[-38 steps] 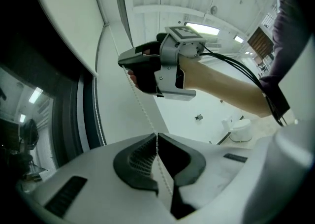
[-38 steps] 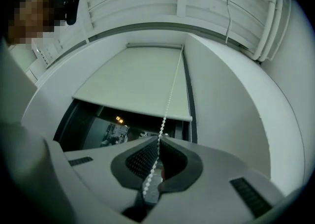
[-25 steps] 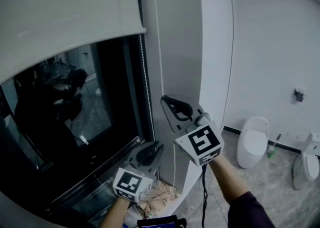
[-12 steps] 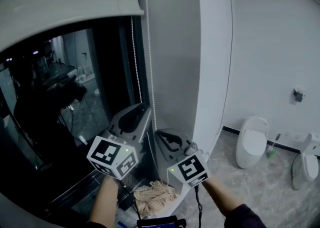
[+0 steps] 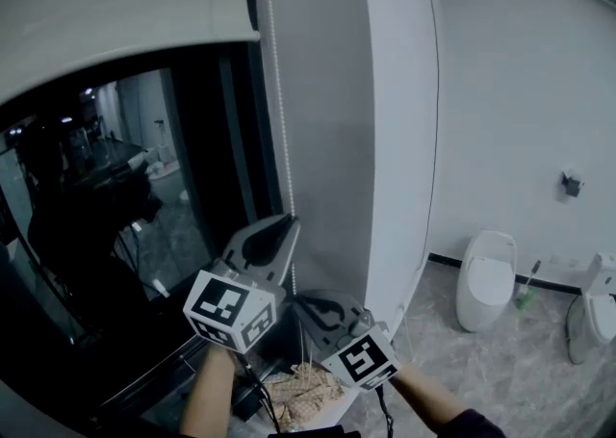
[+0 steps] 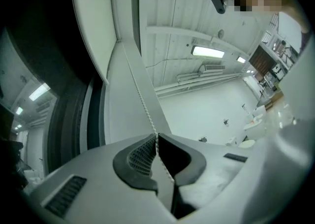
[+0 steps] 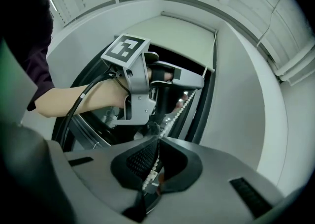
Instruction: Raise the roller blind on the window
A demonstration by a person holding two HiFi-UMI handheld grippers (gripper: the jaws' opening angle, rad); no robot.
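The pale roller blind (image 5: pixel 115 12) covers the top of the dark window (image 5: pixel 115 195). Its white bead chain (image 5: pixel 279 138) hangs down beside the frame. My left gripper (image 5: pixel 289 224) is shut on the chain, and in the left gripper view the chain (image 6: pixel 140 90) runs up from the closed left gripper (image 6: pixel 156 138). Just below and to the right, my right gripper (image 5: pixel 306 303) is shut on the same chain. In the right gripper view the chain (image 7: pixel 179 110) leaves the right gripper (image 7: pixel 158 142) and rises towards the left gripper's marker cube (image 7: pixel 125 48).
A grey wall pillar (image 5: pixel 337 138) stands right of the chain. A crumpled cloth (image 5: pixel 289 393) lies on the sill below the grippers. Further right, a white urinal (image 5: pixel 486 277), a toilet brush (image 5: pixel 527 292) and a toilet (image 5: pixel 599 306) stand on the marble floor.
My right gripper has gone down with the chain in it. My left gripper has risen from the sill and shut on the chain above the right one.
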